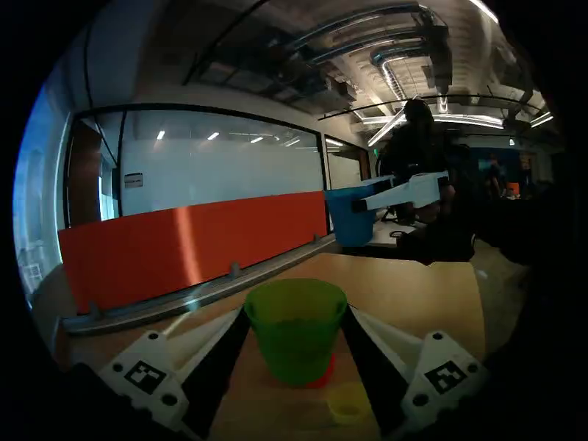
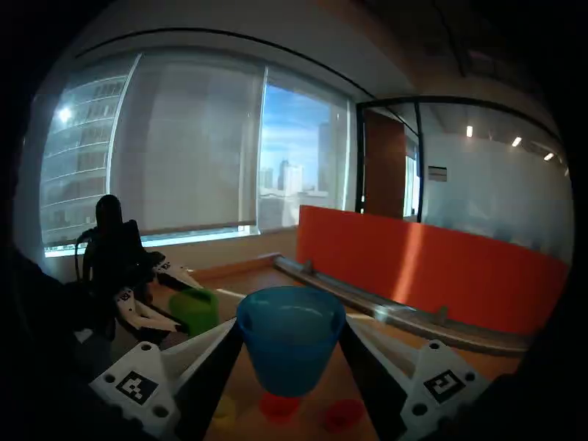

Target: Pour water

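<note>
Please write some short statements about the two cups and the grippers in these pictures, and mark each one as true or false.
1. The left gripper holds a green cup between its fingers. True.
2. The right gripper holds a red cup. False: it holds a blue cup.
3. The blue cup is turned upside down. False: it is upright, with its mouth up.
4. An orange partition runs along the wooden table. True.
5. The two cups touch each other. False: they are clearly apart.
</note>
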`<state>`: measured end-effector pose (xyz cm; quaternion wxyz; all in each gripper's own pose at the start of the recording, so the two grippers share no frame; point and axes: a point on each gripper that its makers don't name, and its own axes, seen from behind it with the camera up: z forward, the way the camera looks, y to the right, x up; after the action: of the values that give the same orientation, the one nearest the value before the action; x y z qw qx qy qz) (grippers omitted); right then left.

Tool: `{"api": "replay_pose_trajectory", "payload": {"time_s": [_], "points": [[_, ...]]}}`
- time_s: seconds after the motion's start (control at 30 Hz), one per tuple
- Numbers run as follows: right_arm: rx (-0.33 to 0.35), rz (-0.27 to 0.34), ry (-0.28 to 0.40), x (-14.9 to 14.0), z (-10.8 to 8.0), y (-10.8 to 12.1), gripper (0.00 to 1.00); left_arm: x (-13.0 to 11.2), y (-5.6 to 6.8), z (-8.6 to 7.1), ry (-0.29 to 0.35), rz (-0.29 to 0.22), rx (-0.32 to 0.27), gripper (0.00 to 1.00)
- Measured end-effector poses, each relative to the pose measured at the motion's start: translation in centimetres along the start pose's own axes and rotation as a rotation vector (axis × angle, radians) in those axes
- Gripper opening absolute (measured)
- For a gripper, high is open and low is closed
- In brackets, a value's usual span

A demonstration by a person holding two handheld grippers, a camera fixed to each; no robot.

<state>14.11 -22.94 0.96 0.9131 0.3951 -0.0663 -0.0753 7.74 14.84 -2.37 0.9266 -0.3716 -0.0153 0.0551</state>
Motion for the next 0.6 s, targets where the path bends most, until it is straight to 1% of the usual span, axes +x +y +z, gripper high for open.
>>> {"api": "replay_pose_trajectory", "payload": {"time_s": [0.27, 0.47, 0.6], "points": [[-0.007, 0.0, -0.012, -1.6, -1.1, 0.5, 0.9, -0.8, -1.2, -0.3, -0.034, 0.004, 0.027, 0.86], [-0.003, 0.009, -0.025, -2.8, -1.4, 0.6, 0.9, -1.3, -1.3, -0.5, -0.062, 0.007, 0.023, 0.86], [0.001, 0.011, -0.035, -3.7, -1.6, 0.6, 0.9, -2.1, -1.3, -0.5, -0.098, 0.02, 0.019, 0.86]]}}
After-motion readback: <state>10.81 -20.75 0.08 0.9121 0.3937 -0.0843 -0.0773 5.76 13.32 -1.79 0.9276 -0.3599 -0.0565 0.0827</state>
